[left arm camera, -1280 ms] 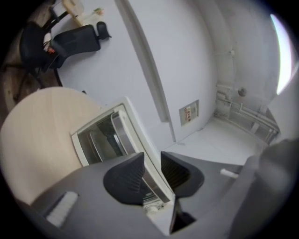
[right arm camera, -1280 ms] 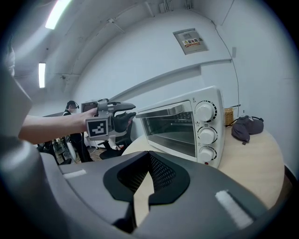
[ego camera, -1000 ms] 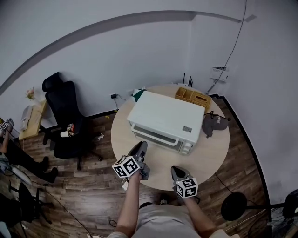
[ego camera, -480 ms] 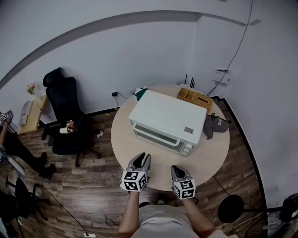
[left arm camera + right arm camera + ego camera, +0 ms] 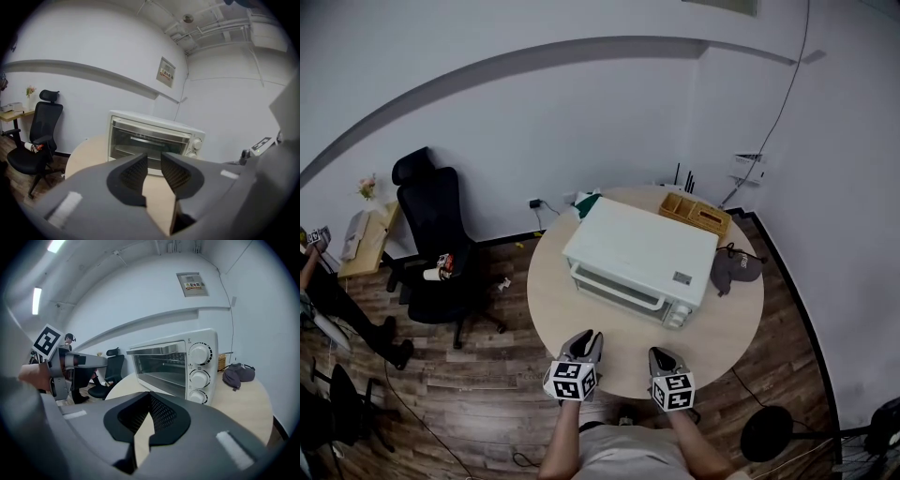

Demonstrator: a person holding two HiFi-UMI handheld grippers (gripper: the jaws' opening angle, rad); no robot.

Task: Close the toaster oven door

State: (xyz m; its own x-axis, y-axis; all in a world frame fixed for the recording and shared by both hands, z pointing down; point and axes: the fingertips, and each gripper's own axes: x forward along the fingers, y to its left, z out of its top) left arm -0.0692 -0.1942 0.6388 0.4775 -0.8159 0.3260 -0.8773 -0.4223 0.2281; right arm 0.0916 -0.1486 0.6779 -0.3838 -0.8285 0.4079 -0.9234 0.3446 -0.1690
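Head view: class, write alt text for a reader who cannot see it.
A white toaster oven, door shut, sits on a round table. At the near edge a person holds two grippers short of it: the left gripper open, the right gripper shut. A black office chair stands nearby.

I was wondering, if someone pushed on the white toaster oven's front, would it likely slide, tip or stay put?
The toaster oven looks wide and low, so it probably would not tip. It sits on a smooth round table, so a firm push might slide it. Its boxy body looks rigid, likely not floppy.
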